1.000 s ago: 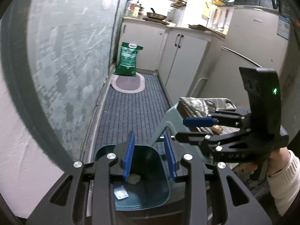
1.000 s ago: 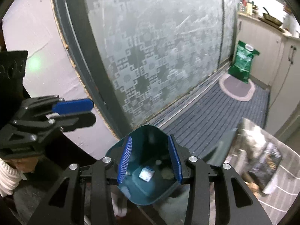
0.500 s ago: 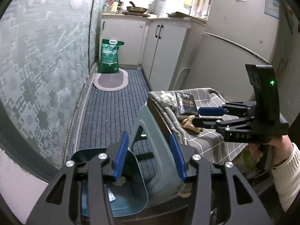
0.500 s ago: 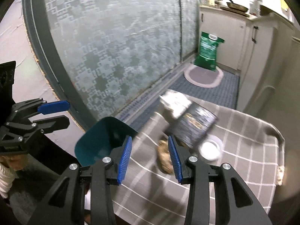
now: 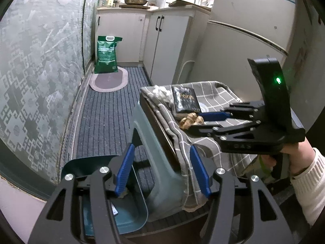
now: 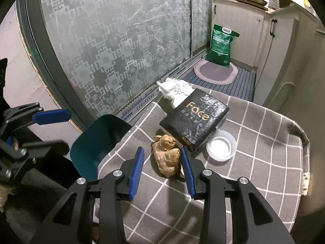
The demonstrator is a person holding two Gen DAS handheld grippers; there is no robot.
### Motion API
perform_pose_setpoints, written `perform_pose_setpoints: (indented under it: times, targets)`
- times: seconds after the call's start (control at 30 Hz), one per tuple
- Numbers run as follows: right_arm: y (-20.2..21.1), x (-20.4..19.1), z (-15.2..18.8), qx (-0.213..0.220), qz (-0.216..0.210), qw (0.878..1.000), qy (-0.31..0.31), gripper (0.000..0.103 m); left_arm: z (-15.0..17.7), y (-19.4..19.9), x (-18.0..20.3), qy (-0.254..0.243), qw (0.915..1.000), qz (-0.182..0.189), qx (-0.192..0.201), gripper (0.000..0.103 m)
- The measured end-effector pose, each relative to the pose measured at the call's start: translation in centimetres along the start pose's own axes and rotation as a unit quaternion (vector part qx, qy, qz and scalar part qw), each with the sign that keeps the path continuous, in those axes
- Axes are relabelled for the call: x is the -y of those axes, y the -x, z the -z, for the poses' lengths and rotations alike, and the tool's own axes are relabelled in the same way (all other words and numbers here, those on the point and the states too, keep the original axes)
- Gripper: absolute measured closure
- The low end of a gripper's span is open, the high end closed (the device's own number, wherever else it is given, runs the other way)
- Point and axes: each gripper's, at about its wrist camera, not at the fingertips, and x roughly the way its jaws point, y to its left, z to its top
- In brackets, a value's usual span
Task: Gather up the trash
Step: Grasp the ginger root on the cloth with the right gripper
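Observation:
A brown crumpled lump of trash (image 6: 167,156) lies on a grey checked cloth (image 6: 254,152) over a small table. My right gripper (image 6: 162,172) is open, its blue pads on either side of the lump; it also shows in the left wrist view (image 5: 201,122). Behind lie a black "Face" packet (image 6: 195,118), a white crumpled tissue (image 6: 175,89) and a small clear plastic cup (image 6: 221,147). A teal bin (image 5: 126,207) stands on the floor left of the table, scraps inside. My left gripper (image 5: 161,172) is open and empty above the bin's rim.
A teal stool leg (image 5: 154,154) stands between bin and table. A frosted patterned glass door (image 6: 121,40) runs along the left. A green bag (image 5: 106,55) and oval mat (image 5: 109,80) lie far down the striped floor runner. White cabinets (image 5: 168,46) line the right.
My right gripper swung from over the bin to the table and now brackets the brown lump. The left gripper turned right, bringing the table into view.

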Motion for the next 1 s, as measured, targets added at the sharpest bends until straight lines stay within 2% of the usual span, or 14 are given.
perform_pose_setpoints:
  times: [0.07, 0.13, 0.33, 0.47, 0.63, 0.73, 1.0]
  targets:
    - [-0.4, -0.4, -0.1, -0.003, 0.007, 1.0, 0.01, 0.066, 0.3, -0.4, 0.2, -0.002, 1.0, 0.003, -0.007, 0.043]
    - [-0.8, -0.7, -0.1, -0.006, 0.02, 1.0, 0.022, 0.079, 0.5, -0.6, 0.3, -0.002, 0.9999, 0.005, -0.011, 0.043]
    - [0.1, -0.5, -0.5, 0.009, 0.007, 1.0, 0.017, 0.08, 0.4, -1.0, 0.4, 0.002, 0.9999, 0.01, -0.011, 0.044]
    - [2.6, 0.2, -1.0, 0.043, -0.026, 0.999, -0.009, 0.08, 0.0, -1.5, 1.3, -0.004, 0.9999, 0.013, -0.01, 0.045]
    - [5.7, 1.4, -1.5, 0.083, -0.044, 0.995, -0.033, 0.08, -0.6, -2.2, 3.3, -0.015, 0.9996, 0.023, -0.005, 0.047]
    - [7.0, 2.5, -1.3, 0.096, -0.04, 0.994, -0.045, 0.08, -1.0, -3.2, 4.4, -0.024, 0.9992, 0.03, -0.009, 0.053]
    - [8.4, 5.6, 0.6, 0.098, -0.022, 0.992, -0.077, 0.08, -1.7, -6.7, 6.8, -0.039, 0.9982, 0.034, -0.03, 0.057]
